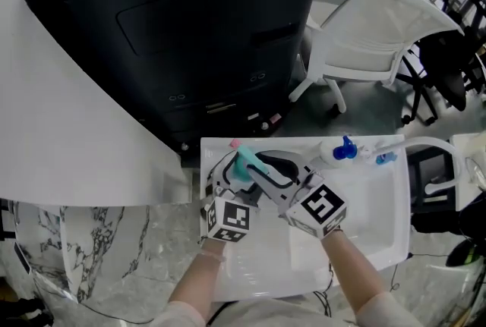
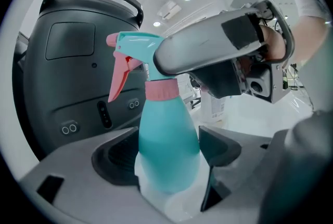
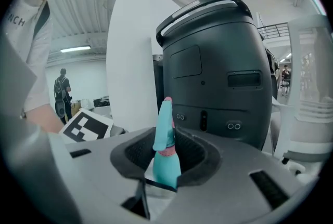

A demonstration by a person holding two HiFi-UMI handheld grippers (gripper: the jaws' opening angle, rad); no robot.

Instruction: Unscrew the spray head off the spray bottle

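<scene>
Spray head is not yet off. Left gripper clamps the spray bottle body; right gripper pinches the head. Unscrewing remains.

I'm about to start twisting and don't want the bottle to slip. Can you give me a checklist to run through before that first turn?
1. Body held: the left gripper has its pads against both sides of the spray bottle. Ok.
2. Head held: the right gripper is closed on the spray head by the pink collar. Ok.
3. Bottle upright. Ok.
4. Base resting on the white tray: hidden by the grippers. Cannot tell.
5. Room to turn: the blue-topped bottle lies apart at the tray's far edge. Ok.
</scene>
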